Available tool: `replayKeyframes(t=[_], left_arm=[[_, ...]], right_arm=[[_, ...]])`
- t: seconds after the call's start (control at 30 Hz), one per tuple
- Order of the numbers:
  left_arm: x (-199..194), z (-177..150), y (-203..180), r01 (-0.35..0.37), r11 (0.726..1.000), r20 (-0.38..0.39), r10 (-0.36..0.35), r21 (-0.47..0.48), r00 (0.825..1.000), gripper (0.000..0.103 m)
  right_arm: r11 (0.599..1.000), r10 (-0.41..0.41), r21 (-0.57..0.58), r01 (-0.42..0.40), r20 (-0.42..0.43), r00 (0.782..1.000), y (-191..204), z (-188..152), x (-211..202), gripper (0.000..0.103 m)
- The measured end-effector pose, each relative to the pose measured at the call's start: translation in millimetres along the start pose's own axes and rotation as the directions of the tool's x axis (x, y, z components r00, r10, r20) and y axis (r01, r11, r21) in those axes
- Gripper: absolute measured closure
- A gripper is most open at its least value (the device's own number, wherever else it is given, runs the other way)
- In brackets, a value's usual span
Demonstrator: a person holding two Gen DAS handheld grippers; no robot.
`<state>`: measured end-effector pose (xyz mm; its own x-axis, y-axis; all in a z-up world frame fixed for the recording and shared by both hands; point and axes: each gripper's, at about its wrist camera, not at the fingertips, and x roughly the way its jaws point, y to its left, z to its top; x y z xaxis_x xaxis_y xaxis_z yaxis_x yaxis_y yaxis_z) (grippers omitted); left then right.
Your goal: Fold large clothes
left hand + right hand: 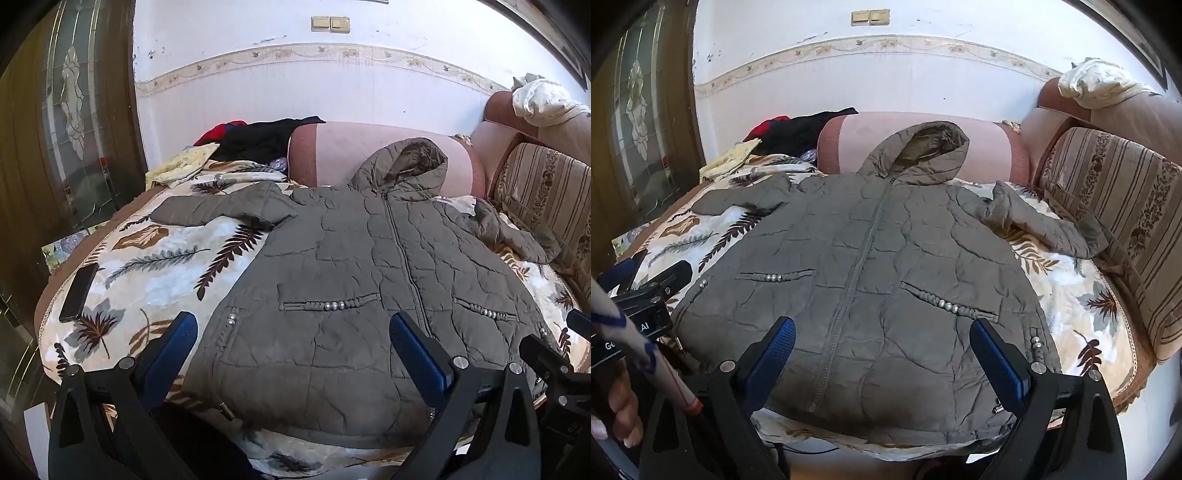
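I saw the grey-green quilted hooded jacket [369,280] lying flat, zipped front up, on the leaf-print bedspread [155,258], its hood against a pink bolster [332,155]. My left gripper [291,354] hung over the jacket's hem with its jaws spread wide, pinching nothing. My right gripper [882,354] was likewise spread and empty above the hem. A black phone [78,291] lay near the bedspread's left edge.
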<state>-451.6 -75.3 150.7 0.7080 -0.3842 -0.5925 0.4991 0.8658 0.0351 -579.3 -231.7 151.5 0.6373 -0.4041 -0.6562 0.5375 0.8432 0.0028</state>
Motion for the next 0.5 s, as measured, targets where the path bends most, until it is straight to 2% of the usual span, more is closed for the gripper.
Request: replayKeyframes(t=[0.5], left_arm=[[5.6, -1.1, 2.3, 0.010, 1.000, -0.027, -0.009, 0.006, 1.000, 0.000]], right_arm=[[1.000, 0.010, -0.007, -0.010, -0.018, 1.000, -3.5, -0.6, 6.7, 0.006]])
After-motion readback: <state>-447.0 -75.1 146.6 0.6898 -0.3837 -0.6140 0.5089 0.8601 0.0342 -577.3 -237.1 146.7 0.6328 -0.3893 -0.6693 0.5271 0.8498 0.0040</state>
